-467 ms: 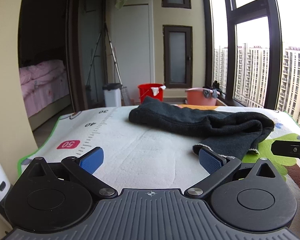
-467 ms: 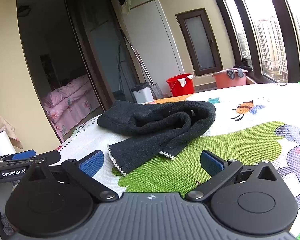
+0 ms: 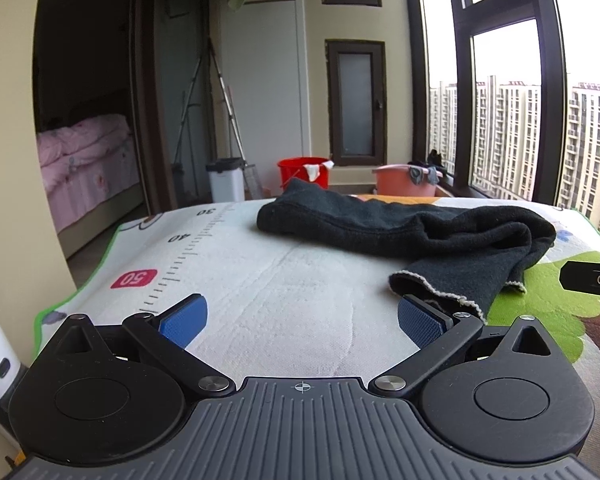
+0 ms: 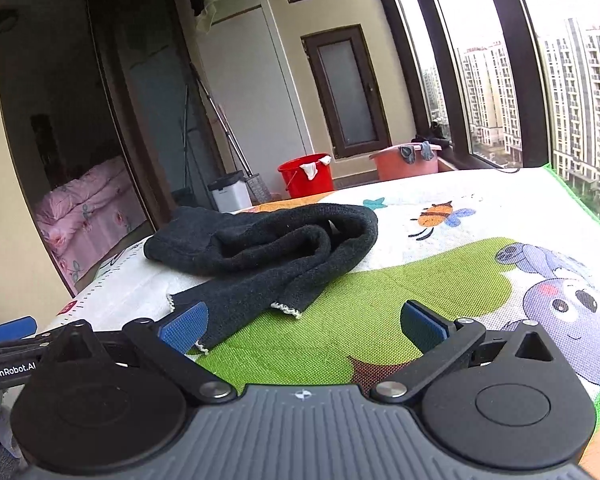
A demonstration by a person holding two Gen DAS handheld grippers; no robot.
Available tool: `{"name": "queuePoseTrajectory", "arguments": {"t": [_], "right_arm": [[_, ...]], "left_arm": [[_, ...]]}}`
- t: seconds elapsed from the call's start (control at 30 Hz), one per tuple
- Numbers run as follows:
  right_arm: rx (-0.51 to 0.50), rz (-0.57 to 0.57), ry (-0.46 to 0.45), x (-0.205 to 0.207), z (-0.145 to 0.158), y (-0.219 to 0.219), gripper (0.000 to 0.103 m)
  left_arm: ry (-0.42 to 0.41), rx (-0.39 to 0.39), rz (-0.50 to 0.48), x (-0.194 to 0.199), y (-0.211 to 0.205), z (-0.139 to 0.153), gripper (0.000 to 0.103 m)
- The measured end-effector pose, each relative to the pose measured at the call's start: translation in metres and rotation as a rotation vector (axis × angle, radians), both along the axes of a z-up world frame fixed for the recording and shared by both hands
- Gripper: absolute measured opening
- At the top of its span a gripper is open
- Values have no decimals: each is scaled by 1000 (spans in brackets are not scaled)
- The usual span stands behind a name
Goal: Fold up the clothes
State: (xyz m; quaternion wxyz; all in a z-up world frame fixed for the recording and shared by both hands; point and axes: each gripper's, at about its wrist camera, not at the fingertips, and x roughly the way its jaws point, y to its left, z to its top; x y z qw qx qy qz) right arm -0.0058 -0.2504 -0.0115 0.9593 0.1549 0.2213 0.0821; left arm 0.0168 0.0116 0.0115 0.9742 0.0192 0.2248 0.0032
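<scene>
A printed play mat (image 3: 260, 280) is covering the surface, showing a ruler scale with a red "50" label (image 3: 134, 279) at near left, and a cartoon bee (image 4: 440, 216) and green tree (image 4: 380, 304) toward the right. Beyond the far edge, a red bucket (image 3: 304, 172), an orange basin (image 3: 404, 182) and a white bin (image 3: 226, 180) are standing on the floor. A pink bed (image 3: 84, 168) is showing through the left doorway. Tall apartment blocks (image 3: 520, 132) are filling the right-hand window.

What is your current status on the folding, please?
Left gripper open, right gripper open. Black garment bunched on mat, ungrasped. Nothing blocking.
</scene>
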Motion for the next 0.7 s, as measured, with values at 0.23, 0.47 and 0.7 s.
{"name": "queuePoseTrajectory", "arguments": {"t": [0.23,0.47,0.7], "right_arm": [[-86,24,-31,9,-2,-16,103],[-152,-33,-52,-10,3,7,103],[-151,-43,-12,-8,0,4,103]], "left_arm": [[-50,30,11,-9,-11,-13,103],[-75,28,13,-16,-11,-17,103],[-69,23,13,-14,-11,-17,103]]}}
